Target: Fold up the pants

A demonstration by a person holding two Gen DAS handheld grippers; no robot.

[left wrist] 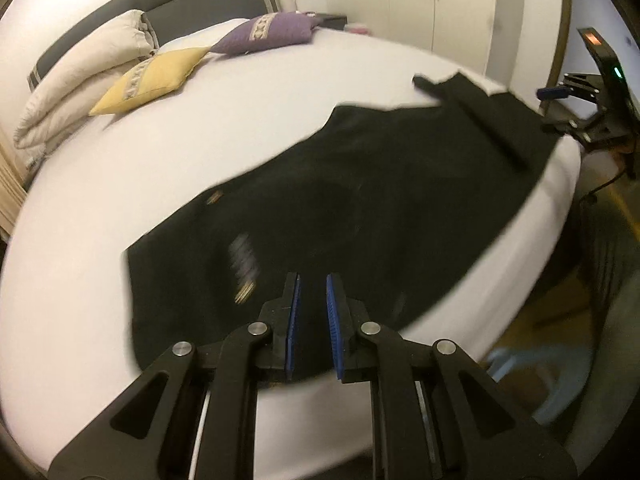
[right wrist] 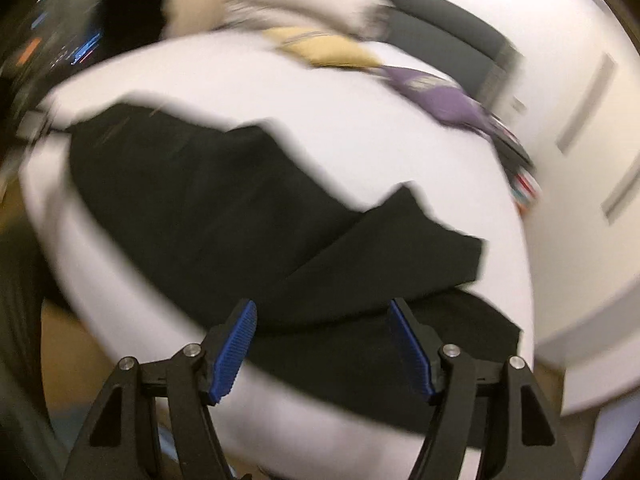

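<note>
black pants on the bed: soft, limp, take them by the edges

blue pads of the left claw (left wrist: 312, 320) hang just over the near end of the pants (left wrist: 360, 200), jaws a narrow gap apart with nothing pinched between them. right claw (right wrist: 322, 344) is released, jaws wide, over the other end, and it grips nothing either. both views are blurred.

pants lie spread across the bed (left wrist: 120, 180), near its front edge, with one flap turned back over the rest at the right claw's end. pillows (left wrist: 152, 80) sit well apart at the head.

judging by the look, the cloth is light, soft and floppy: it will sag and crease from any single hold, and will not keep a shape when lifted. it does not look slippery or fragile. best holds are probably hems and corners: the waistband or leg end, one claw at each corner of the same end, pinching through all layers so the fold carries over evenly.
</note>
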